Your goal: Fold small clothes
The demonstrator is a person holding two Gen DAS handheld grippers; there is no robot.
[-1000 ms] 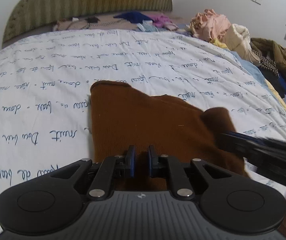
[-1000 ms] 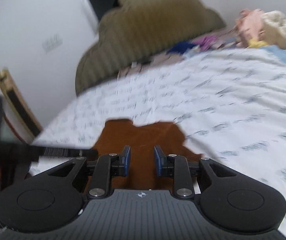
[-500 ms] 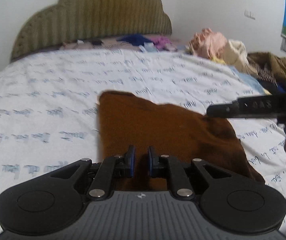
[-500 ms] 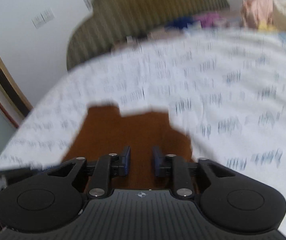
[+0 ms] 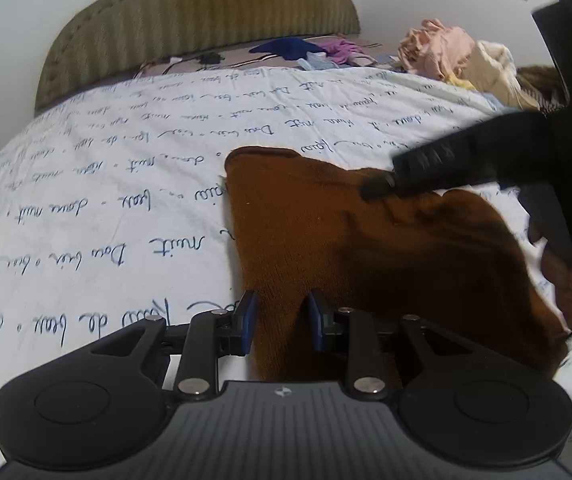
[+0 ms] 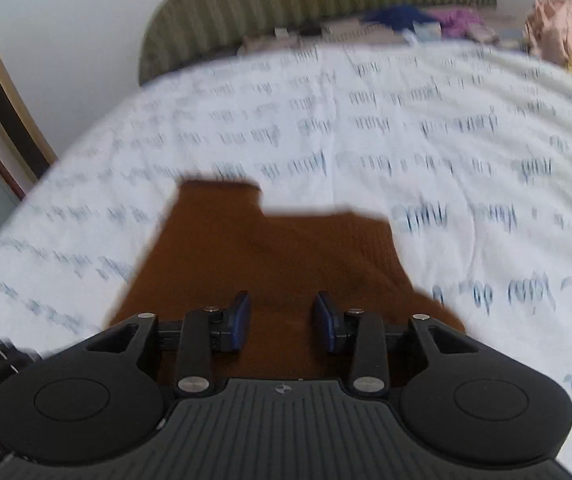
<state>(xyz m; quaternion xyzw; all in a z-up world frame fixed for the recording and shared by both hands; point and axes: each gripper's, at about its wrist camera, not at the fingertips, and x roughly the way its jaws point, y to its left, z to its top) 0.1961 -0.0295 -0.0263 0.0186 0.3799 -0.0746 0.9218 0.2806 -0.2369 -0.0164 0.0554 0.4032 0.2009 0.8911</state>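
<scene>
1. Left wrist view: left gripper is opening, pads spread beside the garment, its near-left edge lying between them unpinched.
2. Right gripper is sitting parted over the garment's near edge, gripping nothing.
3. Earlier, left pads were nearly together.
4. Bedsheet is lying bare left of the garment.
</scene>
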